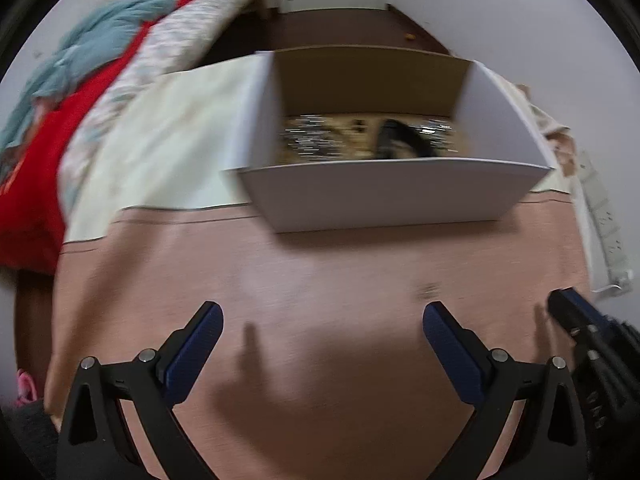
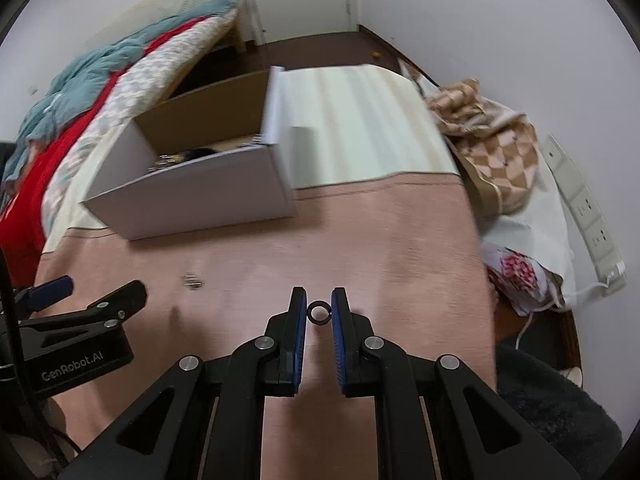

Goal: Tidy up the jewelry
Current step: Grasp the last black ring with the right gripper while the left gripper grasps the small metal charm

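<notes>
My right tool (image 2: 319, 305) is nearly closed on a small dark ring (image 2: 319, 312), pinched edgewise between the tips of the blue pads (image 2: 338, 332); my left tool (image 1: 322, 320) is spread wide and holds nothing. The white cardboard box (image 1: 384, 196), in which a blurred heap of shiny and dark pieces lies, stands further back on the desk (image 1: 320, 272), ahead of the left tool and to the left of the right one. A second small metallic piece (image 2: 192, 281) rests on the desk between the box and the left tool.

Risks, as I judge them. The ring is held only at the pad tips, so a slight loosening or a sharp swing toward the box could let it pop out and roll off the desk. Both views are smeared by motion, which suggests speed that such a thin grip tolerates poorly. The near wall of the box is tall; a low approach could knock the ring against the rim. The loose piece lies near the left tool and might be brushed away.

Surface and room. The desk is pinkish-brown wood grain, with a cream ribbed mat (image 2: 360, 120) under and beside the box. To the left is a bed heaped with red and teal bedding (image 2: 80, 92); to the right, a checked blanket (image 2: 492, 148), a power strip (image 2: 584, 208), white walls and dark flooring.
</notes>
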Demonstrator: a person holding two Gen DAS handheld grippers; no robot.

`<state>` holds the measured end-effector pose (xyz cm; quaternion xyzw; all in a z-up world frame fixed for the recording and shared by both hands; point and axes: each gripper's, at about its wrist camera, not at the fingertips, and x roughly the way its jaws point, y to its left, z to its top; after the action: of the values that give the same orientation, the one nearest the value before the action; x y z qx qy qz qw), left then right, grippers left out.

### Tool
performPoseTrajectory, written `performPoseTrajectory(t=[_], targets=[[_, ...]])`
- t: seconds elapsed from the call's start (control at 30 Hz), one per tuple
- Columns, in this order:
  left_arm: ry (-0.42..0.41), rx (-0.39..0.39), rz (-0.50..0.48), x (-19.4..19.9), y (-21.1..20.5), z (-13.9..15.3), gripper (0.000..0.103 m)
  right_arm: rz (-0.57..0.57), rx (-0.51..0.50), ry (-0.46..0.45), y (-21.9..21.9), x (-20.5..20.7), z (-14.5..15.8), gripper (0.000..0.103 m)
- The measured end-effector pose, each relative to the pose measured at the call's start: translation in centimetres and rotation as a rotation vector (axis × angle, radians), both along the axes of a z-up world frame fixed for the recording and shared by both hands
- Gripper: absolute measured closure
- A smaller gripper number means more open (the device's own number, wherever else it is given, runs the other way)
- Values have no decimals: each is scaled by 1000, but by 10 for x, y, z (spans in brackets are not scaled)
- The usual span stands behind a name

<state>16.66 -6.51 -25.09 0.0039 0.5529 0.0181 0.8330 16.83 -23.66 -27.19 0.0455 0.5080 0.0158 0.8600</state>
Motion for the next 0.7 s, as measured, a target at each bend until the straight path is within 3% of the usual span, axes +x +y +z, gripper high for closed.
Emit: performPoseTrajectory(t=[0.07, 0.1, 0.17, 0.23, 0.27, 0.43, 0.53, 0.7], targets=[[-5, -10, -36, 5, -16, -3, 3, -29, 3, 12, -11, 2, -5, 90], [-8, -6, -50, 6, -23, -5, 8, -42, 5, 16, -15, 3, -7, 90], [-4, 0, -73, 8, -34, -8, 23, -53, 9, 22, -23, 4, -10, 90], [8, -3, -89, 10, -42, -12, 45, -56, 6, 21, -27, 6, -11, 90], [3, -9, -94, 11, -42, -13, 48, -57, 5, 20, -28, 7, -12, 90], [-25, 4, -138, 10, -52, -9, 88, -71, 11, 19, -33, 10, -13, 90], [-27, 4, -150, 9, -53, -9, 96, -83, 16, 16, -33, 9, -12, 90], [-29, -13, -151, 7, -46, -8, 96, -87, 24, -5, -32, 8, -3, 90]])
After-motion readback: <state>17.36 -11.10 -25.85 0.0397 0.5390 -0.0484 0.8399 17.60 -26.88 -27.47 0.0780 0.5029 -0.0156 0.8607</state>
